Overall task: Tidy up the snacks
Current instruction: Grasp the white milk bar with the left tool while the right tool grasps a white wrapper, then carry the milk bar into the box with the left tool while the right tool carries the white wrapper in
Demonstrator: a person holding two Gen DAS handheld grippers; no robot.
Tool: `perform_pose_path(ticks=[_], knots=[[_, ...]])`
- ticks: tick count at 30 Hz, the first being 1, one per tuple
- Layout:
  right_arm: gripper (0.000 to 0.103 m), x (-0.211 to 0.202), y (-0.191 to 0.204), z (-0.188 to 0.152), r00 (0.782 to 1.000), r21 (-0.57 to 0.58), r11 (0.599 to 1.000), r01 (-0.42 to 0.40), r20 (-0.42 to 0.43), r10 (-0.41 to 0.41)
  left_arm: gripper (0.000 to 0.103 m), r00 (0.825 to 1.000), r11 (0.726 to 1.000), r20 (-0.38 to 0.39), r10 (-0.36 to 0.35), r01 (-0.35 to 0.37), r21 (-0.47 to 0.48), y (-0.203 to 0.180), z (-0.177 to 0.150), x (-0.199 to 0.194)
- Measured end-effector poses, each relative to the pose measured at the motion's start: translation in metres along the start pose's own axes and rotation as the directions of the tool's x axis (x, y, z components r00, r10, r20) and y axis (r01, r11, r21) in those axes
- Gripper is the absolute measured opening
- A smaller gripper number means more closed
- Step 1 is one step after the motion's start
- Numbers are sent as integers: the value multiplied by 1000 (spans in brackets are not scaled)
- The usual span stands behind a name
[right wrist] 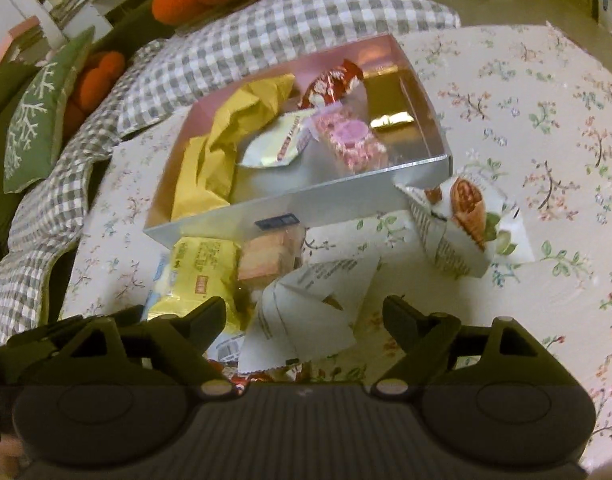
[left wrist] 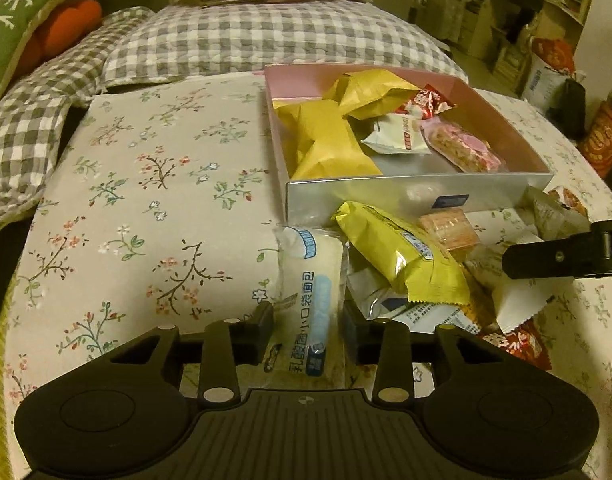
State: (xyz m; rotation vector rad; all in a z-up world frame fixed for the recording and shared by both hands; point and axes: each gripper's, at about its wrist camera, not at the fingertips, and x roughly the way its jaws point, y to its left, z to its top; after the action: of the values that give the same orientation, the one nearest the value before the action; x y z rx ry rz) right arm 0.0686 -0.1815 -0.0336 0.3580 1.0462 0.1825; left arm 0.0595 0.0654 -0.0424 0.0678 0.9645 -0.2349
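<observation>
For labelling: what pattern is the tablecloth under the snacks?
Cream tablecloth with small flower sprigs; clearest in left wrist view.

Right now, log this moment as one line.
left tool: around bread packet | right tool: open over white wrapper | box: partly filled

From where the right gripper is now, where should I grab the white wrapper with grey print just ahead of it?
Take the white wrapper across its raised, folded middle, coming straight down from above. It lies crumpled on the pile, its ridge running away from the right gripper, whose open jaws already stand on either side of it. The flat serrated end nearest the gripper would probably slip.
</observation>
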Motion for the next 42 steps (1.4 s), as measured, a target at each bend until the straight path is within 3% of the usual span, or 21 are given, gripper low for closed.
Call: perform_pose_path(ticks=[6,8,14,32,42], knots=[[68,5,-7,-4,1000,29,1000,10,-8,-10,34,999,999,-6,36,-36,-10,-4,0,3],[55,4,-8,-4,1000,27,1000,12,-6,-12,32,999,999,-8,44,-44,-11,-6,0,3],[49,-2,-14,-5,1000,12,1000,20,-7,-20,19,996,997,-17,82,-83,-6,-9,0,2],[47,-25,-25,3,1000,36,999,1,5,-1,16,999,991,-50,6,-12,-136,6,5,-17],[47,-43,-26,23,998,67,996,-53,32,51,16,998,981,-4,-57,55,-184,11,29,-41]])
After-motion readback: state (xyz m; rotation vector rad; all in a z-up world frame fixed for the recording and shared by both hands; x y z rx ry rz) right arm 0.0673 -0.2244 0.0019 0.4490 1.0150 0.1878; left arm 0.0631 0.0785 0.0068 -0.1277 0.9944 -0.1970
